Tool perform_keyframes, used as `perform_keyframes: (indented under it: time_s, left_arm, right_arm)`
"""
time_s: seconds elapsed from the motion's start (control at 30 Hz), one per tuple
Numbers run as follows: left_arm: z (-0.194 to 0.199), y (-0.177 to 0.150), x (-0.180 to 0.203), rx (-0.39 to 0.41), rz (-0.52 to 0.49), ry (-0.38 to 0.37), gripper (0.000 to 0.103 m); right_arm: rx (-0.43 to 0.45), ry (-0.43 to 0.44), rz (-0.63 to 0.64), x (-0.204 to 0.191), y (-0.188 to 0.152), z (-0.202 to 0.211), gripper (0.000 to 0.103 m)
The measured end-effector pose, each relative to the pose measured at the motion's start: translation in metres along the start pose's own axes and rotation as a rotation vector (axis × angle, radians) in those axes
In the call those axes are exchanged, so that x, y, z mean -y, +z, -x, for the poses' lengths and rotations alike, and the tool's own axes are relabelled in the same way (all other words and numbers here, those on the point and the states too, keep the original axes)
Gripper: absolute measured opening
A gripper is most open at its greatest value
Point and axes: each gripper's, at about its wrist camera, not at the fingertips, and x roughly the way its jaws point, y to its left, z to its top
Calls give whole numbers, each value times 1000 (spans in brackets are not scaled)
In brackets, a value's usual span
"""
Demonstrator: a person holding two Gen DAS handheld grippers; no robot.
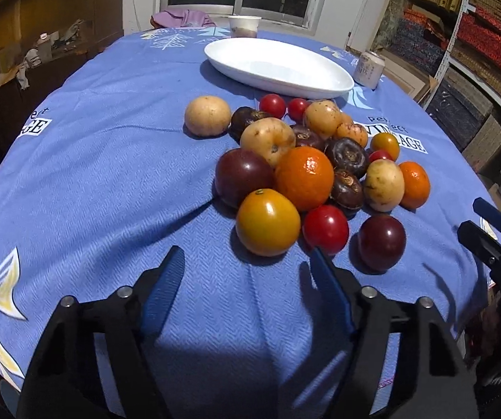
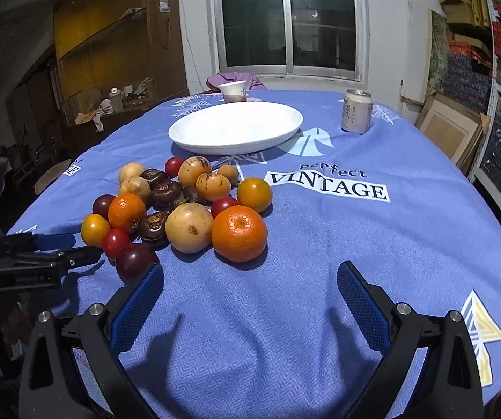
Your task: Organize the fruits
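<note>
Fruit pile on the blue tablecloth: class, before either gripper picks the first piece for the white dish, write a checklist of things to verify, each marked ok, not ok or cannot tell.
1. White dish has room: ok, nothing in it.
2. Left gripper has nothing between its fingers: ok.
3. Right gripper open over bare cloth: ok.
4. Yellow-orange tomato at the pile's near edge, reachable: ok.
5. Path to the dish clear of the can: ok, it stands beside the dish.
6. Whether the piled fruit will roll once one piece is lifted: cannot tell.

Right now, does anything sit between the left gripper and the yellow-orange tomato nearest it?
Nothing visible does: only bare blue tablecloth lies between the open left gripper and the yellow-orange tomato. A red tomato sits close beside it.
</note>
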Motion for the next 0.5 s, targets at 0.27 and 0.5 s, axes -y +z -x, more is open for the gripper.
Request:
perform_keyframes:
  time_s: [0.27,0.5]
  left_arm:
    - [-8,20,8,-12,-28,-23,70]
    - [-15,27,11,23,-93,11,68]
  right_arm:
    - [-18,34,31,-5,8,-12,98]
    - [-52,48,38,3,22,-22,89]
